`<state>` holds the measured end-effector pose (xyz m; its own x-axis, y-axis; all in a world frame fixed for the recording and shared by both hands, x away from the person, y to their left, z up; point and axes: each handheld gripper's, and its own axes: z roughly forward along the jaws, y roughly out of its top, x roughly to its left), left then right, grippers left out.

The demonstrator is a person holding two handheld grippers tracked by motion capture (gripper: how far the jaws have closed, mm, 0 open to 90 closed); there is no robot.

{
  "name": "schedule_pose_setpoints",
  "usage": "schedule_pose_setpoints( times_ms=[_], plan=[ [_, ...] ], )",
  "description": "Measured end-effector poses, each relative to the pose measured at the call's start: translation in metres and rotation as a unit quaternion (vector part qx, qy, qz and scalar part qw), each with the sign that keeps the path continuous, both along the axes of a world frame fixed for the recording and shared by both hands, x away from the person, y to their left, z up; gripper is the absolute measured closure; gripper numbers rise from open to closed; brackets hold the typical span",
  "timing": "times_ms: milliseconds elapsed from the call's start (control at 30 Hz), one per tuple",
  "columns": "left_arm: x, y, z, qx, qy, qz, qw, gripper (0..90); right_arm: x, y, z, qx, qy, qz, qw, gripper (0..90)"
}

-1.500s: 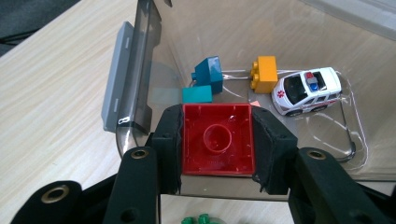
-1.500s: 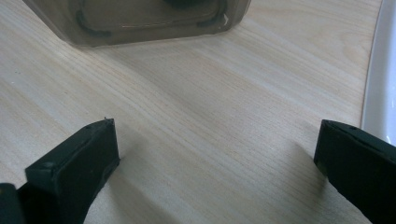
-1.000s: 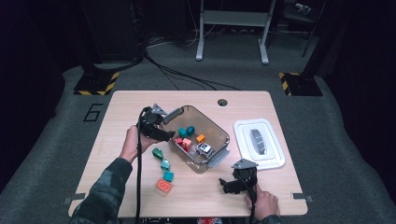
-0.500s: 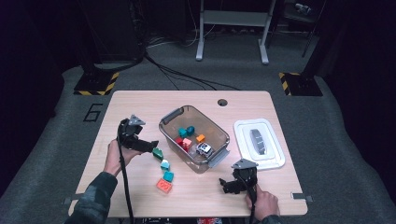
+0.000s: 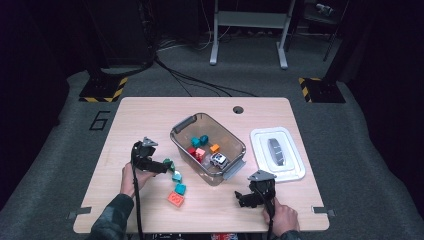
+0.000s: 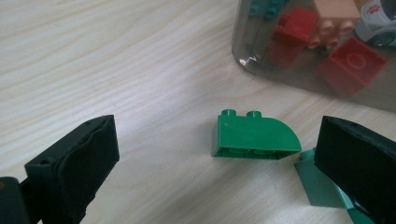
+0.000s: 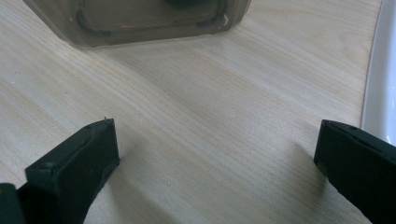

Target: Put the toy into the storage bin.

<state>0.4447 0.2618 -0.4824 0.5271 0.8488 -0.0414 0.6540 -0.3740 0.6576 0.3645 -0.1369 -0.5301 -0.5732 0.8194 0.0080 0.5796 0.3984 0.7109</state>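
Note:
A dark green curved brick [image 6: 254,135] lies on the wooden table between the wide jaws of my left gripper [image 6: 217,137], and neither pad touches it. The jaws have just been opening. A pale teal brick [image 6: 322,186] sits partly behind the right jaw. From above, the left gripper [image 5: 161,166] is low over the table, left of the clear grey bin [image 5: 182,125], at the green brick [image 5: 168,161]. My right gripper [image 5: 246,198] rests near the front edge, open, with bare wood between its jaws [image 7: 215,140].
The bin holds teal, red and orange bricks and a small toy car [image 5: 218,159]. Its white lid [image 5: 295,170] lies to the right. Two teal bricks [image 5: 176,176] [image 5: 180,188] and an orange-red brick [image 5: 175,198] lie loose in front of the bin.
The left hand has come away from the bin's left end, moving down and toward the near-left to the loose bricks on the table. The right hand has stayed put.

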Motion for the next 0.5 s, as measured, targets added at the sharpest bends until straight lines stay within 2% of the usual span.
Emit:
schedule_pose_setpoints(
  times_ms=[33, 133, 200, 233, 300, 333, 500],
  plan=[
    [0.000, -0.002, -0.002, -0.005, -0.002, 0.003, 1.0000, 0.0, 0.000, -0.001, 0.000, -0.003, -0.001, 0.003, 1.0000, 0.0],
    [0.001, -0.007, -0.004, 0.002, -0.001, -0.008, 1.0000, 1.7, 0.000, -0.001, 0.000, -0.003, -0.001, 0.002, 1.0000, 0.0],
    [0.000, -0.009, -0.006, 0.006, -0.003, -0.013, 0.9999, 5.5, 0.000, 0.000, 0.000, -0.002, -0.001, 0.002, 1.0000, 0.0],
    [0.000, -0.011, -0.008, -0.003, -0.005, -0.010, 0.9999, 8.9, 0.000, 0.000, 0.000, -0.002, -0.001, 0.002, 1.0000, 0.0],
    [0.001, -0.013, -0.008, 0.003, -0.001, -0.016, 0.9999, 13.7, 0.000, -0.001, 0.000, -0.003, -0.001, 0.003, 1.0000, 0.0],
    [0.001, -0.014, -0.009, -0.001, -0.002, -0.013, 0.9999, 15.9, 0.000, 0.000, 0.000, -0.001, 0.000, 0.000, 1.0000, 0.0],
    [0.000, -0.017, -0.012, 0.003, -0.005, -0.013, 0.9999, 22.7, 0.000, -0.001, 0.000, -0.002, -0.001, 0.002, 1.0000, 0.0]
  ],
)
